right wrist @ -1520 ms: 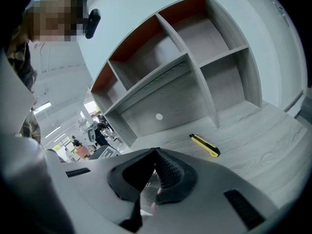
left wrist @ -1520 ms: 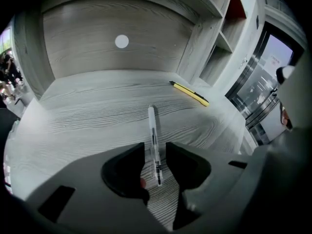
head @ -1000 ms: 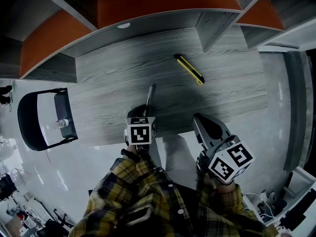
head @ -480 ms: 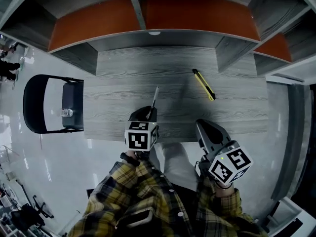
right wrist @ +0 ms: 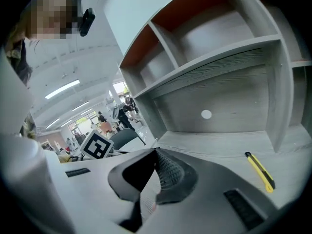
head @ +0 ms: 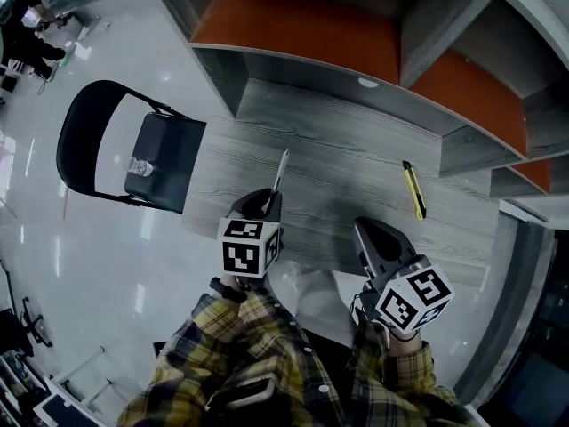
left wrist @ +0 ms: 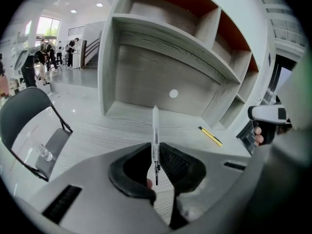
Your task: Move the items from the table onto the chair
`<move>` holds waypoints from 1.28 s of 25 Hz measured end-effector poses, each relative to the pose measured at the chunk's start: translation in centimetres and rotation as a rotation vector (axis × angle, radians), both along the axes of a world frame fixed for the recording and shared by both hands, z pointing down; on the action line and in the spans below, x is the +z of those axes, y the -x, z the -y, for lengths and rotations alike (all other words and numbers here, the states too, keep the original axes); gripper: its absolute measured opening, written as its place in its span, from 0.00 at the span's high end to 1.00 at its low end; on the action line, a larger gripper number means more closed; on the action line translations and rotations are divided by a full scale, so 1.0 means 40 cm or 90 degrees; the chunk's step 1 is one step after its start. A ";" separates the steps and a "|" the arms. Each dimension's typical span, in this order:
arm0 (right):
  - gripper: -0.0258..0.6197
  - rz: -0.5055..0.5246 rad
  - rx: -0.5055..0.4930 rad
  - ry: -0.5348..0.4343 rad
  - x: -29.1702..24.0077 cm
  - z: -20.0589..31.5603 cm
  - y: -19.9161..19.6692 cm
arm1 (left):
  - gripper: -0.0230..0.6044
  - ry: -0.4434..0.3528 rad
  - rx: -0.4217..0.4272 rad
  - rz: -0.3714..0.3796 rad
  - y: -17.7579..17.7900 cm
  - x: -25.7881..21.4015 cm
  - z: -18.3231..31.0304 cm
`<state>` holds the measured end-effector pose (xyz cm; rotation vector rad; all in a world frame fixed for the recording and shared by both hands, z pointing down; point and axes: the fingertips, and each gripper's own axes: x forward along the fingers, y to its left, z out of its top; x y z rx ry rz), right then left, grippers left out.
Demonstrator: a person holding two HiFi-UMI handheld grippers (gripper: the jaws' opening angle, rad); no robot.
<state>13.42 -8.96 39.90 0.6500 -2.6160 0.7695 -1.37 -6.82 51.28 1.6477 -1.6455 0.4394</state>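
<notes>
Two tongs hang by the desk's [head: 338,163] near edge. The left tongs [left wrist: 156,152] clamp a pen [left wrist: 155,123] by its lower end, likely to carry it to the chair [head: 176,148] beyond the desk's left edge. The right tongs [right wrist: 155,154] are closed and empty, and a yellow knife [head: 414,189] lies near the right edge.

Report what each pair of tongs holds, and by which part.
Left tongs grip a pen by its dark-tipped end; the rest sticks out ahead. Right tongs are shut, holding nothing.
</notes>
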 end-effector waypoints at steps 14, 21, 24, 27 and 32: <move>0.93 -0.005 -0.035 0.032 0.035 -0.133 0.526 | 0.87 0.008 -0.121 -0.003 0.619 0.017 -0.184; 0.93 -0.022 -0.070 0.053 0.177 -0.188 0.771 | 0.87 0.058 -0.153 0.007 0.873 0.198 -0.274; 0.93 -0.039 -0.100 0.064 0.248 -0.215 0.857 | 0.87 0.089 -0.156 -0.005 0.918 0.305 -0.305; 0.93 -0.050 -0.134 0.070 0.313 -0.242 0.940 | 0.87 0.118 -0.157 -0.016 0.954 0.422 -0.325; 0.93 -0.060 -0.190 0.092 0.409 -0.284 1.035 | 0.87 0.169 -0.183 -0.043 0.996 0.625 -0.356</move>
